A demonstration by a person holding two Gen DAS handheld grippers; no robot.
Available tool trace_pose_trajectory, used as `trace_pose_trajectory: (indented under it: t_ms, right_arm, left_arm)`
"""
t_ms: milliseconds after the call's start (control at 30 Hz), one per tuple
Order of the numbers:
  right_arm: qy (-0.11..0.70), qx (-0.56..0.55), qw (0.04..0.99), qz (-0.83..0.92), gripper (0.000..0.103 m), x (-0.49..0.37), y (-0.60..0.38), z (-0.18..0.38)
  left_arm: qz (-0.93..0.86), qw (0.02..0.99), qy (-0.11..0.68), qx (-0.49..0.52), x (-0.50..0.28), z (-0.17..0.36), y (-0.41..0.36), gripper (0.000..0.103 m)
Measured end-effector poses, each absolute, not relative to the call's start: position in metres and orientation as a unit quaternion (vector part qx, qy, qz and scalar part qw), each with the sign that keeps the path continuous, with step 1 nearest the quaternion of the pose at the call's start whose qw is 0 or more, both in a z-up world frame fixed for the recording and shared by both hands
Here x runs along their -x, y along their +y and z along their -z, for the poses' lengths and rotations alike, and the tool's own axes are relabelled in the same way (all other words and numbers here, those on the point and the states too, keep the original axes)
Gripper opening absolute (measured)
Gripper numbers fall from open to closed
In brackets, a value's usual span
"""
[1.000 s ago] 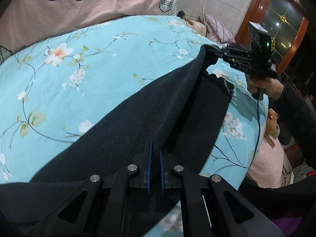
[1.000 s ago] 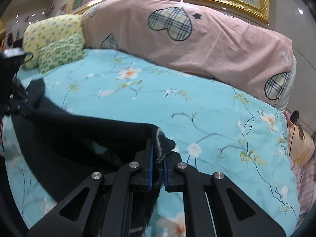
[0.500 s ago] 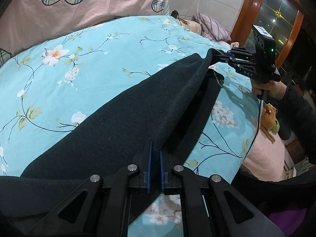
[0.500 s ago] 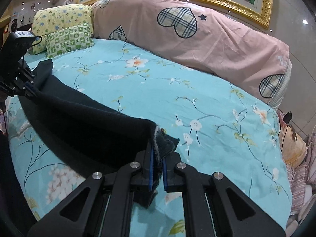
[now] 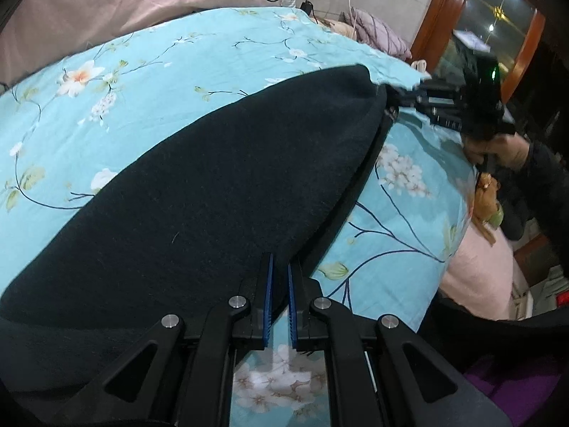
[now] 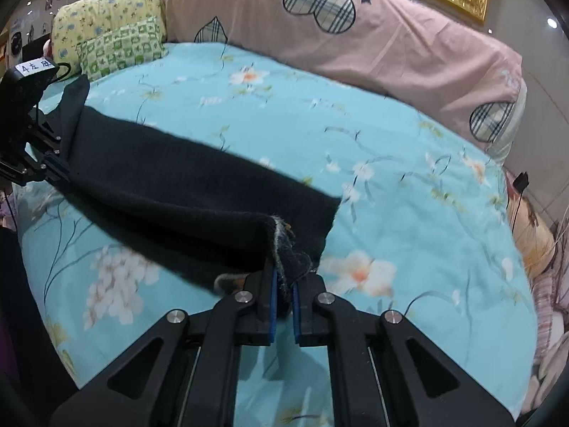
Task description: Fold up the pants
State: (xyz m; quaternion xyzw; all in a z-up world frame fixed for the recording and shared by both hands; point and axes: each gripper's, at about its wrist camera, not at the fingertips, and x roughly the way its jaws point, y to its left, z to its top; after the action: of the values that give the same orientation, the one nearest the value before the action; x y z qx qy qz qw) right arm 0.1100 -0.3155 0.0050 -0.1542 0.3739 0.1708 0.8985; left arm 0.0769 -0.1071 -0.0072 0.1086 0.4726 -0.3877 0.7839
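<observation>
Over the bed (image 6: 409, 192), your left gripper (image 5: 279, 302) and right gripper (image 6: 282, 306) each pinch the pants (image 5: 213, 195), seemingly mid-fold; next, lay both edges flat before letting go.

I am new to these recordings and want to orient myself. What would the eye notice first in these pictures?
First, the dark pants, stretched across the turquoise floral bedsheet between two grippers. The right gripper is shut on one end, the left gripper on the other. Behind lies a long pink pillow with plaid hearts.
</observation>
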Motion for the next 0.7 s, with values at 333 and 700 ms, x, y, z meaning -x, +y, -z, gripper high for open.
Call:
trace_pose_trajectory:
  t_ms: [333,700]
  right_arm:
    - [0.396,0.130,0.899,-0.134,0.046,-0.090,-0.320,-0.015]
    - [0.349,0.071,0.915,-0.189,0.058,-0.076,-0.262,-0.048]
  left_arm:
    - [0.388,0.783,0.480,-0.073,-0.077,0.006,-0.091,0.019]
    - [0.340,0.811,0.475,0.001,-0.071,-0.006,-0.037,0.041]
